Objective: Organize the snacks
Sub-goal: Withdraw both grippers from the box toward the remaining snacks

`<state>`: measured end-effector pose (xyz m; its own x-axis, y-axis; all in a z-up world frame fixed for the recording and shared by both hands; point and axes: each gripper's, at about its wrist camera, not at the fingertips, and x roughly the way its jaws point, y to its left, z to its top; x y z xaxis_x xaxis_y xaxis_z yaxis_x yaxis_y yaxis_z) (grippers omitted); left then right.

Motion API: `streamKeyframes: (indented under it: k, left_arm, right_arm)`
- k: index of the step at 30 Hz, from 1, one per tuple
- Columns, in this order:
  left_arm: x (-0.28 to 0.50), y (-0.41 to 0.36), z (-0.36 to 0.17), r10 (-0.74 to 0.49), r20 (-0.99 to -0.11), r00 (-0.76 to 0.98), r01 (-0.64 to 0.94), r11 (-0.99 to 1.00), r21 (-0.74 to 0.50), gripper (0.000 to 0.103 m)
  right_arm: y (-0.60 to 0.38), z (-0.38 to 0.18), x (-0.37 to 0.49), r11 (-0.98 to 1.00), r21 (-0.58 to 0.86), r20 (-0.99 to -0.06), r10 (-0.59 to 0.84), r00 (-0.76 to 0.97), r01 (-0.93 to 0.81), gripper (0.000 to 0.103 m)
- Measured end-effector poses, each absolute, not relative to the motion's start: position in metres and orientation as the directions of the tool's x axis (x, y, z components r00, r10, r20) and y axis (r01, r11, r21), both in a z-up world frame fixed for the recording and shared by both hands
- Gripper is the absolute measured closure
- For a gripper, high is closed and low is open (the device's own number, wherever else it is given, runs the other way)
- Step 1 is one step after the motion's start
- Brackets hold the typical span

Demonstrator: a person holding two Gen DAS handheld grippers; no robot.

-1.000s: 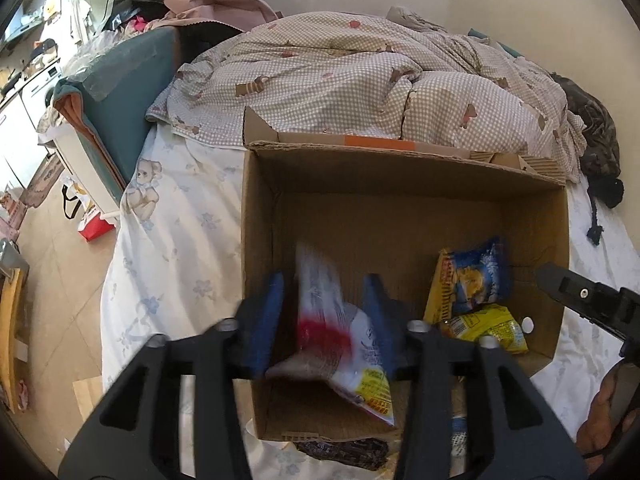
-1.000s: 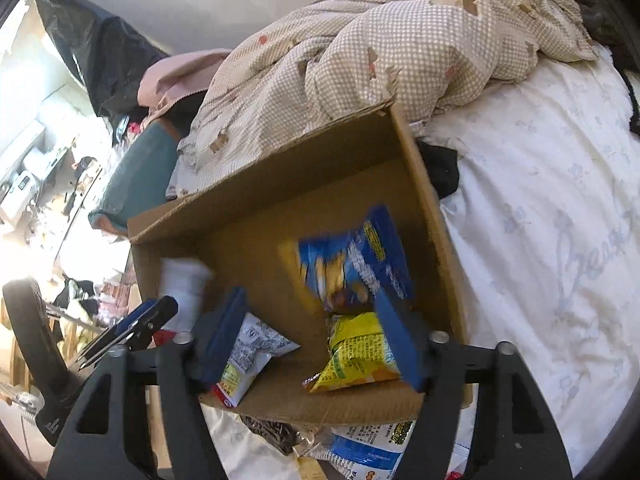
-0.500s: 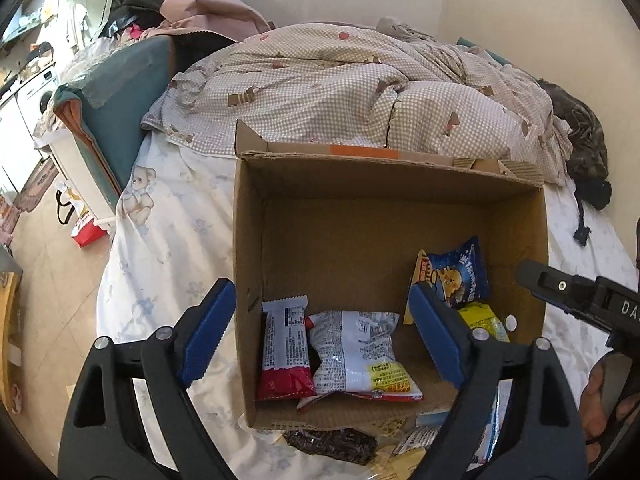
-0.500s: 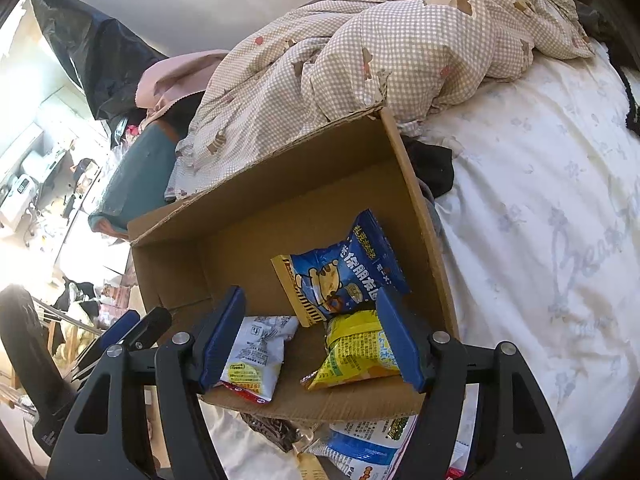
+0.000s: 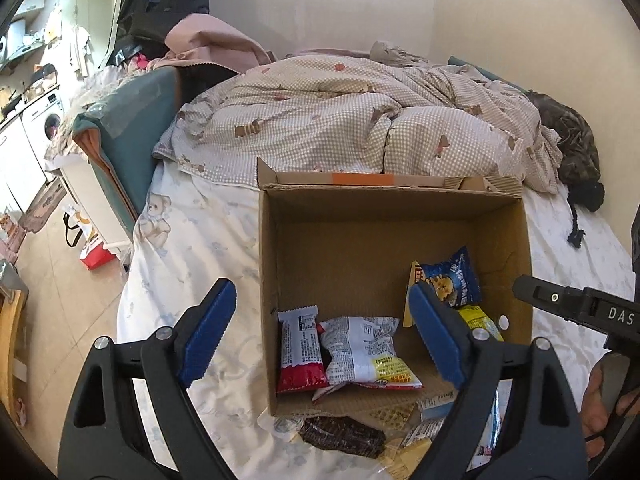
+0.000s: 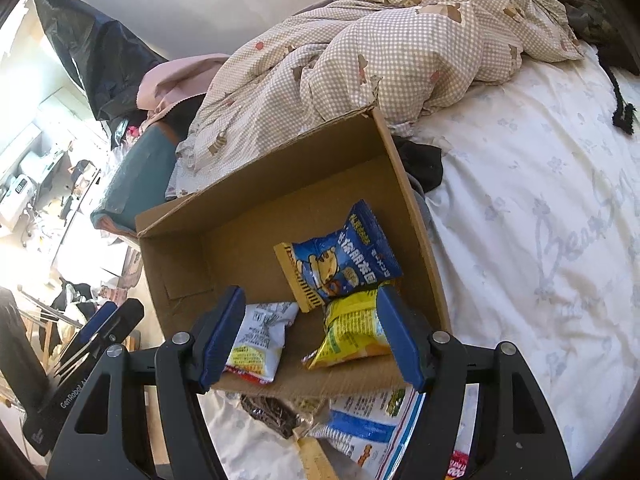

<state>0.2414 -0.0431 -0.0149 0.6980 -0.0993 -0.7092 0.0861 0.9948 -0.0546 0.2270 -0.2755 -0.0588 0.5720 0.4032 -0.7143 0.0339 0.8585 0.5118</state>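
An open cardboard box (image 5: 352,236) (image 6: 248,200) stands on the bed. Inside lie a red and white packet (image 5: 300,350), a white and yellow bag (image 5: 368,354) (image 6: 260,340), a blue bag (image 5: 450,280) (image 6: 340,256) and a yellow bag (image 5: 480,320) (image 6: 352,332). My left gripper (image 5: 320,336) is open and empty, above the box's near left corner. My right gripper (image 6: 312,336) is open and empty, above the box's near edge. Loose snacks lie on the sheet in front of the box: a dark brown packet (image 5: 342,436) (image 6: 272,414) and a blue and white bag (image 6: 368,428).
A checked duvet (image 5: 360,120) (image 6: 380,48) is heaped behind the box. The white sheet (image 6: 540,220) stretches to the right. A teal cushion (image 5: 132,128) and the bed's left edge drop to a tiled floor (image 5: 52,280). A dark garment (image 6: 424,160) lies by the box's right side.
My left gripper opened and let go of the white and yellow bag, which now lies in the box beside the red packet. The gripper has pulled back. The right gripper barely moved.
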Motion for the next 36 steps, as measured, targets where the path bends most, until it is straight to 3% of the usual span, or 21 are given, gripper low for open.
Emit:
streamKeyframes:
  k: [6,15,36]
  left_arm:
    - [0.222,-0.042,-0.001,-0.13,-0.682,0.72,0.12,0.991,-0.062,0.016]
    - [0.191,-0.034,0.004,-0.151,-0.684,0.714,0.12,0.988,-0.093,0.005]
    - [0.133,-0.016,-0.004,-0.148,-0.743,0.653,0.061,0.988,-0.143,0.004]
  right_arm:
    - [-0.271,-0.044,0.21,0.861,0.509,-0.699,0.414,0.583,-0.002,0.032]
    - [-0.278,-0.039,0.178,0.842,0.539,-0.691,0.43,0.581,0.017,0.032]
    - [-0.299,-0.045,0.113,0.838,0.537,-0.722,0.398,0.566,0.097,0.032]
